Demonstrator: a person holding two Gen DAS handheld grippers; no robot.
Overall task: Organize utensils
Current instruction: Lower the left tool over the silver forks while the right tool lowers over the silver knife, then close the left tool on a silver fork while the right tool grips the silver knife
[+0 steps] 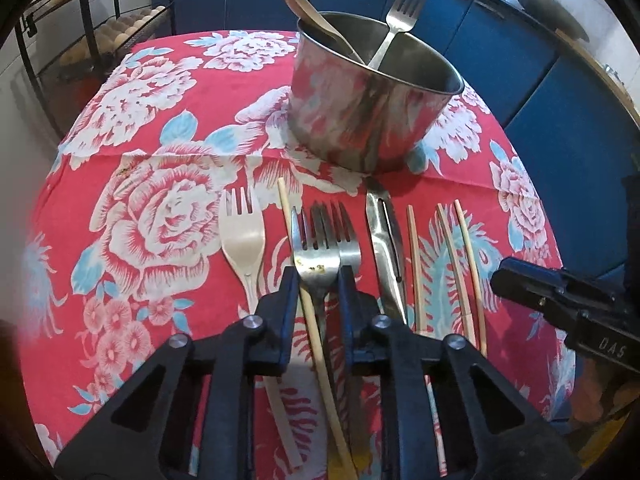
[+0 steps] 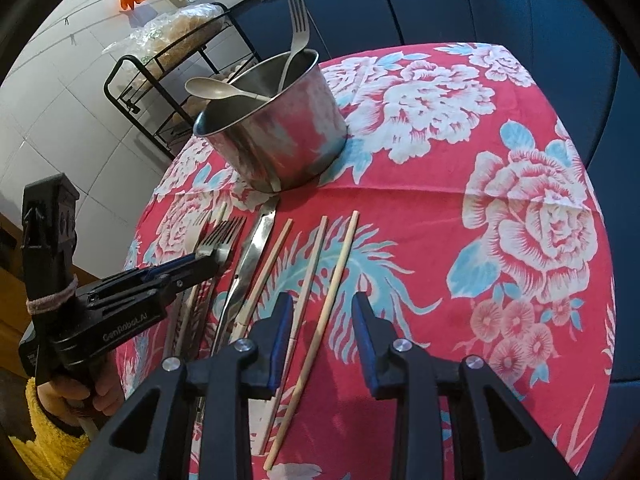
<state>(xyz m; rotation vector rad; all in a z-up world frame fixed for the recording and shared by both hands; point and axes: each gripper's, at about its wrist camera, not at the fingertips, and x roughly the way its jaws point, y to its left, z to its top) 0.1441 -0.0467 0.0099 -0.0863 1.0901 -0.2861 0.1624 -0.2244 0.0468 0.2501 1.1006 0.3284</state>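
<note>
A steel pot (image 1: 360, 116) stands on the red floral cloth and holds a spoon (image 1: 304, 12) and a fork (image 1: 400, 12); it also shows in the right wrist view (image 2: 276, 136). My left gripper (image 1: 318, 276) is shut on a metal fork (image 1: 316, 256), one of two overlapping forks, lifted slightly over a chopstick (image 1: 316, 340). A white plastic fork (image 1: 242, 240) lies to the left, a knife (image 1: 382, 248) and three chopsticks (image 1: 448, 256) to the right. My right gripper (image 2: 320, 320) is open and empty above the chopsticks (image 2: 340, 272).
The round table's cloth (image 2: 500, 184) drops off at all edges. A black wire rack (image 2: 160, 80) stands behind the table by a white tiled wall. Blue cabinets (image 1: 540, 92) run along the back.
</note>
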